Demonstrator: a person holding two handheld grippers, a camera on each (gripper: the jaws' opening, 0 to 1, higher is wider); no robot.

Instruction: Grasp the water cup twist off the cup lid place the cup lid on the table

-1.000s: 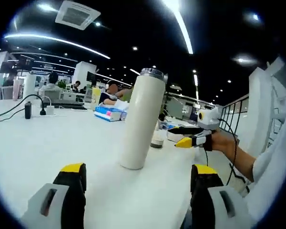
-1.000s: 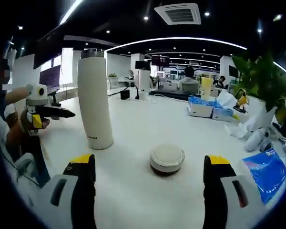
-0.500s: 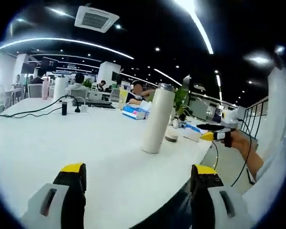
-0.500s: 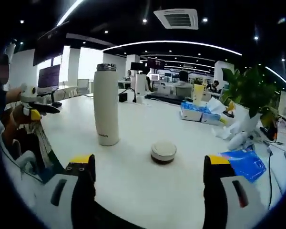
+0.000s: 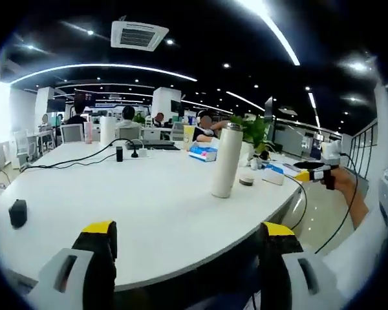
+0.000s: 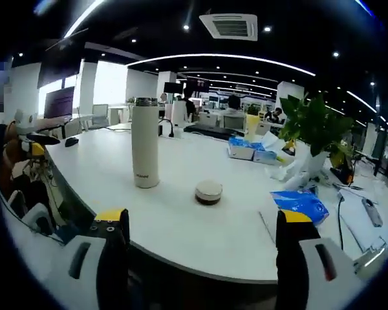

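Note:
A tall cream water cup [image 5: 227,161] with a metal rim stands upright on the white table [image 5: 136,200]. Its round lid [image 5: 246,181] lies flat on the table beside it. In the right gripper view the cup [image 6: 145,152] stands left of the lid [image 6: 208,192]. My left gripper [image 5: 187,258] is open and holds nothing, well back from the table edge. My right gripper [image 6: 200,258] is open too, also back from the edge. A hand holds the right gripper [image 5: 302,170] off the table's right end. The left gripper [image 6: 45,143] appears at the far left.
A small black object [image 5: 17,213] lies near the table's left edge. Farther back lie a black cable and plug [image 5: 119,154]. Tissue boxes [image 6: 252,150], a potted plant [image 6: 313,129] and a blue bag [image 6: 299,203] sit beyond the lid. People sit at the far desks.
Both views have pulled back from the table, so cup and lid look smaller and farther. Cup and lid have not moved. Both grippers stay open.

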